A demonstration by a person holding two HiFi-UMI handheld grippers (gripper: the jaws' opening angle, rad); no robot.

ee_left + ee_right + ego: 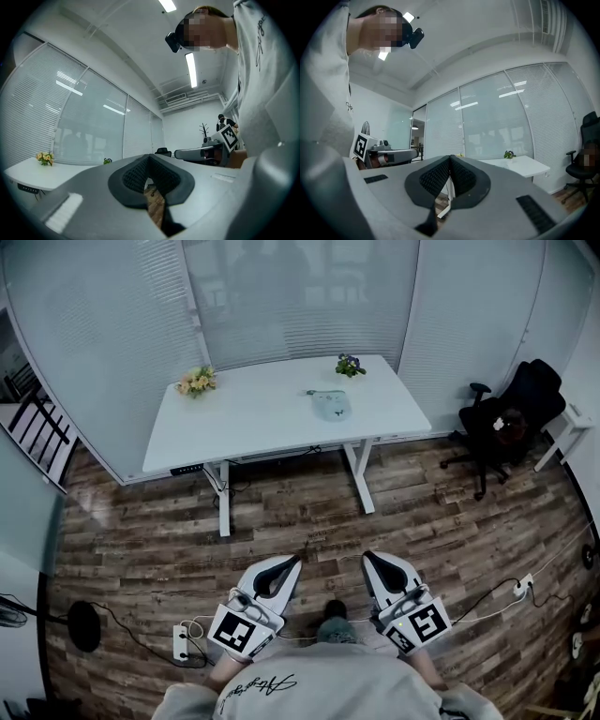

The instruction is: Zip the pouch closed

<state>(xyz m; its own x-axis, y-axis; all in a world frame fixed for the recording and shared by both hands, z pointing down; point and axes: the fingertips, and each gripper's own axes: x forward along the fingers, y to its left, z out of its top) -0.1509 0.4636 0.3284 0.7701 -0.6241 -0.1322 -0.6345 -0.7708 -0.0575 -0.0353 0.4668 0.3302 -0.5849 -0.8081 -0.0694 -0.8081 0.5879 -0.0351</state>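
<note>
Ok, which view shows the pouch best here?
The head view: the pouch lies in full sight on the white table. Both gripper views catch only the table's edge; no pouch can be made out.

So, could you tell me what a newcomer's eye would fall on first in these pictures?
The white table ahead, with a pale pouch lying near its right end. Then the left gripper and right gripper, both shut and empty, low in the head view, well apart from the table. A black office chair stands at the right.
</note>
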